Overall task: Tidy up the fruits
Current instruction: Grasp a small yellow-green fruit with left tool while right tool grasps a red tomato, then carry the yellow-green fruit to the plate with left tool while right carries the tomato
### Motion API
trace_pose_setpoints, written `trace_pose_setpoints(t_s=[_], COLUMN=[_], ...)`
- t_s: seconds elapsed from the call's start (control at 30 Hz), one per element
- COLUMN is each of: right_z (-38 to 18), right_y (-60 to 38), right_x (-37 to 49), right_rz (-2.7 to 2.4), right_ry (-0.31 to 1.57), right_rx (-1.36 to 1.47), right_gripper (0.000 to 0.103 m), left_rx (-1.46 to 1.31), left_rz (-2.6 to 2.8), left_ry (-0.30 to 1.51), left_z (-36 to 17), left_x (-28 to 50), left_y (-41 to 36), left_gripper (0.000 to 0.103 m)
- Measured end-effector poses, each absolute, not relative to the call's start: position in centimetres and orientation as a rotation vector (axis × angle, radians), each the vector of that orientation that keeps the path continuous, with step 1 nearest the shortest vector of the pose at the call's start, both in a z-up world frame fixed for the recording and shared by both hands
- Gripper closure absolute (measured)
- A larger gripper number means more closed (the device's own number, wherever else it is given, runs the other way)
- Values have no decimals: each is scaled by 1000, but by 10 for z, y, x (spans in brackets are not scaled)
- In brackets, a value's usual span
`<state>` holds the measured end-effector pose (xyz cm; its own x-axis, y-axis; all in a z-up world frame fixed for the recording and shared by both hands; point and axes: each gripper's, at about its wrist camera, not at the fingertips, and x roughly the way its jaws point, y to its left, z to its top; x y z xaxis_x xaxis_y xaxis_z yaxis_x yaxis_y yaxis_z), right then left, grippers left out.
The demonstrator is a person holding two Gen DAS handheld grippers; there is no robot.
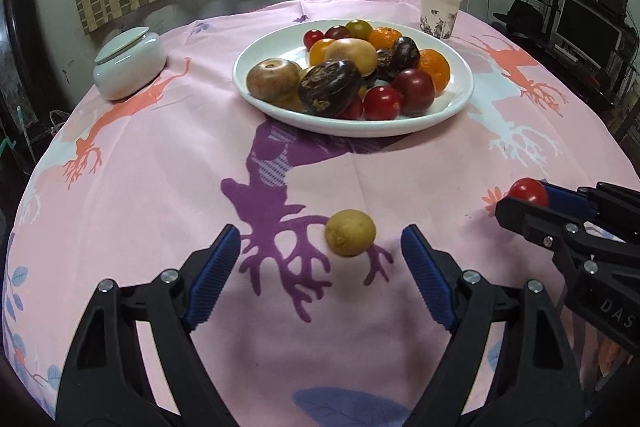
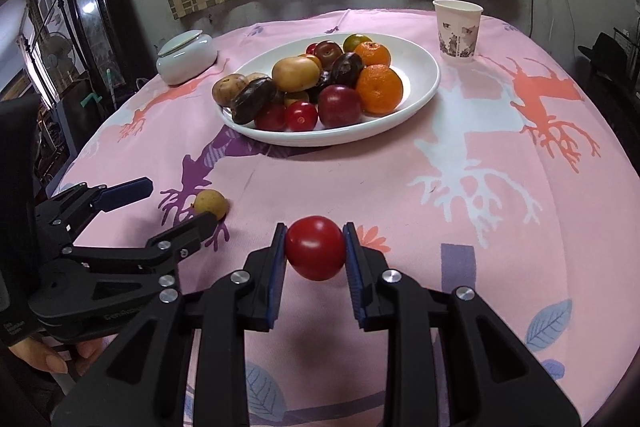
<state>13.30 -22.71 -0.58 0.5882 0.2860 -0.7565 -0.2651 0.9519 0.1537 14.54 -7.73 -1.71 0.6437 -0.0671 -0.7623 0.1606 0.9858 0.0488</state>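
Your right gripper [image 2: 315,251] is clamping a red tomato [image 2: 315,247] between its 2 blue pads, holding it clear of the pink tabletop [image 2: 500,247]. The tomato is nearly round, so no long axis shows. Your left gripper [image 1: 320,251] is standing with its jaws apart, and a small yellow-brown fruit [image 1: 351,233] is lying on the cloth between its fingertips, touching neither pad. That fruit is slightly oval, its long axis running roughly across the gap, with a dimpled end facing the left gripper's camera. Beyond both, a white plate [image 2: 420,83] is sitting piled with oranges, red tomatoes, dark fruits and tan ones. A lidded white jar [image 2: 186,57] is standing to the plate's left and a paper cup [image 2: 457,29] to its right, both well apart from your grippers. Nothing is lying between the held tomato and the plate.
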Motion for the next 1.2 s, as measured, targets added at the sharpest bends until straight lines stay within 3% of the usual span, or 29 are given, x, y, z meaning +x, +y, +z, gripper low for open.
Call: trace_pose_setpoints(t_s=[0.07,0.13,0.2,0.27,0.3,0.8,1.2], right_z=[-5,-6,-7,-8,-9,-6,38], right_y=[-229,-230,-231,-231,-231,-232,-234], right_x=[133,134,135,136,136,134,187], right_rz=[321,325,326,322,321,287,280], right_ry=[884,889,898,905,907,881,815], right_rx=[33,41,41,43,44,24,-35], right_gripper=[75,75,75,75,75,75,75], left_rx=[112,96,68,72,86,61,37], left_rz=[-139,-151,-158,-180,-186,-197,-172], left_ry=[888,923,923,912,908,853,755], left_z=[-22,-28,-30,-30,-29,5,68], left_x=[153,160,161,160,159,140,205], left_y=[-81,-82,-80,-82,-84,-61,-66], left_gripper=[31,48,52,72,75,76,76])
